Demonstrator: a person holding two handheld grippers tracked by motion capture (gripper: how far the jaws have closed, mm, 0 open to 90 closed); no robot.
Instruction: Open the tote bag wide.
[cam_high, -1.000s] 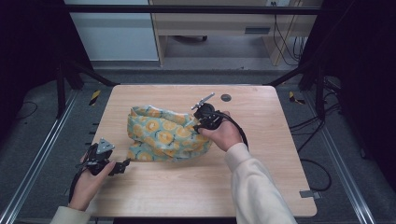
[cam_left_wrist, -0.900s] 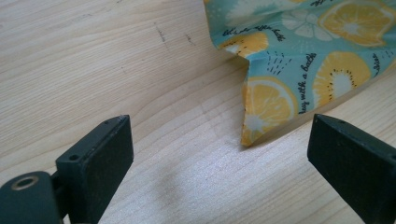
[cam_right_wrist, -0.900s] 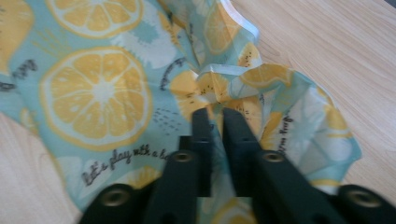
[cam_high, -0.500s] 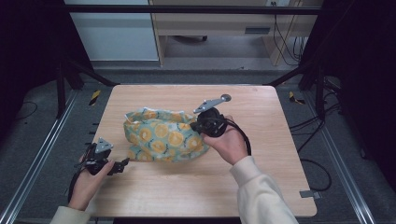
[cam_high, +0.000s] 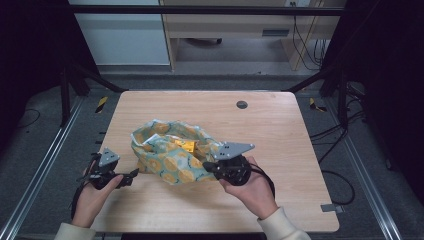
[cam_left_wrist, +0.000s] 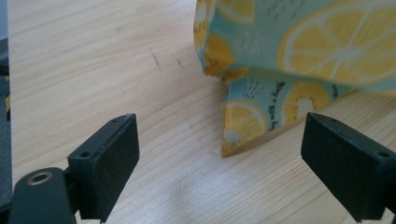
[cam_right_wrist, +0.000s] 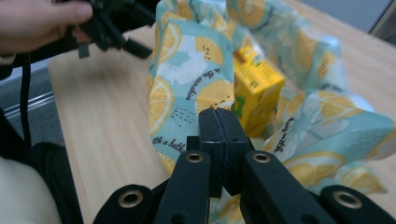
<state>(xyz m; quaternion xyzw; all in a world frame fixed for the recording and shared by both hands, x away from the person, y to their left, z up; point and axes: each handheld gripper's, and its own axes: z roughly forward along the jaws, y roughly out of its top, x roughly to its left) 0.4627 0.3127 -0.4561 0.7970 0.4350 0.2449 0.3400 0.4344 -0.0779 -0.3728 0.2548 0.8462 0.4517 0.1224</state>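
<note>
A wooden table carries a lemon-print cloth bunched up near its middle, toward the person's side, and inside the folds sits a small yellow carton, seen in the high view as a bright patch among the fabric. The right gripper is at the cloth's near right edge with its jaws pressed together; in the right gripper view they meet just in front of the fabric, and the cloth seems pinched between them, though the exact bite is hidden. The left gripper waits just left of the cloth, jaws spread wide, and in the left gripper view a pointed corner of the cloth lies on the table between them, not yet touched. The step in hand looks like wrapping or unwrapping the carton by working the cloth's edges. To do it well, the left gripper should slide low along the table until that corner sits deep between the pads, then close firmly on one layer only, while the right side holds steady so the bundle does not drag or tip the carton.
</note>
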